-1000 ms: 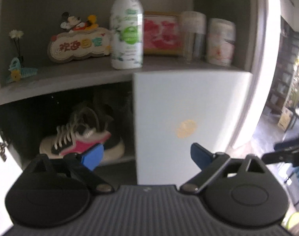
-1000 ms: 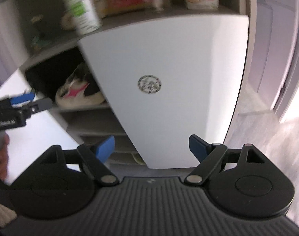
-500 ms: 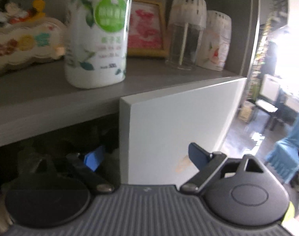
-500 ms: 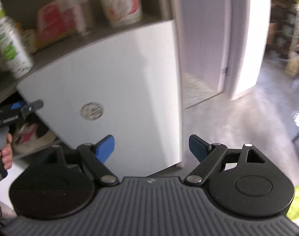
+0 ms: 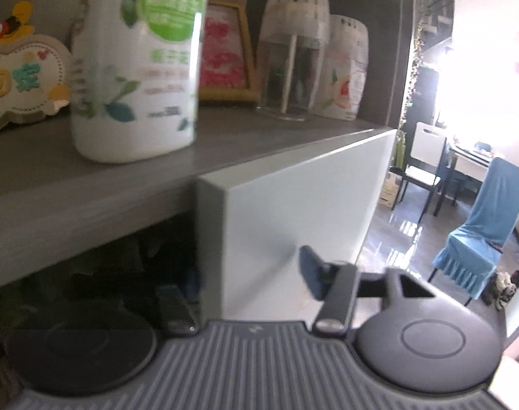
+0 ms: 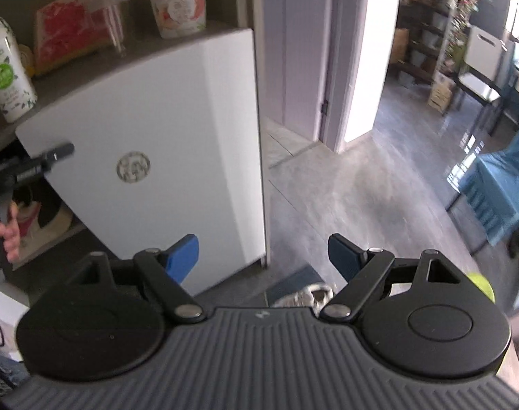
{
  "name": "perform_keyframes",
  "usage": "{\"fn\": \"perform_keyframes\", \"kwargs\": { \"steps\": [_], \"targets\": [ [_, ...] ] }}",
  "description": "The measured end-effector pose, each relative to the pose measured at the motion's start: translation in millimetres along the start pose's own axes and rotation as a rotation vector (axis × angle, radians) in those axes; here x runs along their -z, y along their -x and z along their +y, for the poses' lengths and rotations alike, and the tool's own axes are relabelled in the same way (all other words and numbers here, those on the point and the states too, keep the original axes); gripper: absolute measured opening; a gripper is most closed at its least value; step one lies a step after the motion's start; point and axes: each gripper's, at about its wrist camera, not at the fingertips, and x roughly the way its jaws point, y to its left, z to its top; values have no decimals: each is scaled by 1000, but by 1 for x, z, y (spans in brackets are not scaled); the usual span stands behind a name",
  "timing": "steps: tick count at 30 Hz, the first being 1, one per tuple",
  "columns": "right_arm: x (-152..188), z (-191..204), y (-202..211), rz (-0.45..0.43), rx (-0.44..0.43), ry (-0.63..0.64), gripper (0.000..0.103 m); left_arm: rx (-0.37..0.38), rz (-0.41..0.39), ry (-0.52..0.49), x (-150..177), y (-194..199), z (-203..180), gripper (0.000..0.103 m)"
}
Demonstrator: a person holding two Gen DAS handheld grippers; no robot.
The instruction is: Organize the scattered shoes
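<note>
Shoe in the cabinet, left gripper closing on the door edge.

A shoe [image 6: 40, 218] lies on a shelf inside the open side of the cabinet, left of the white door [image 6: 163, 157]. The left gripper [image 5: 249, 275] straddles that door's free edge, one finger in the dark behind it, one in front; its jaws are closing, pads not visibly pressing. The right gripper [image 6: 262, 256] is spread wide and empty above another shoe [image 6: 303, 295] on the floor.
</note>
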Motion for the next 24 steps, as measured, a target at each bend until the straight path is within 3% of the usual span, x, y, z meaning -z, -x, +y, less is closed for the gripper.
{"fn": "perform_keyframes", "kwargs": {
  "steps": [7, 13, 19, 24],
  "targets": [
    [37, 3, 27, 63, 32, -18, 85, 20, 21, -101, 1, 10, -8, 45],
    [50, -7, 39, 70, 59, -44, 85, 16, 20, -144, 7, 35, -30, 41],
    [56, -22, 39, 70, 52, -63, 85, 9, 29, -141, 11, 60, -67, 41],
    [71, -44, 47, 62, 13, -53, 85, 6, 45, -222, 20, 80, -109, 41]
  ]
}}
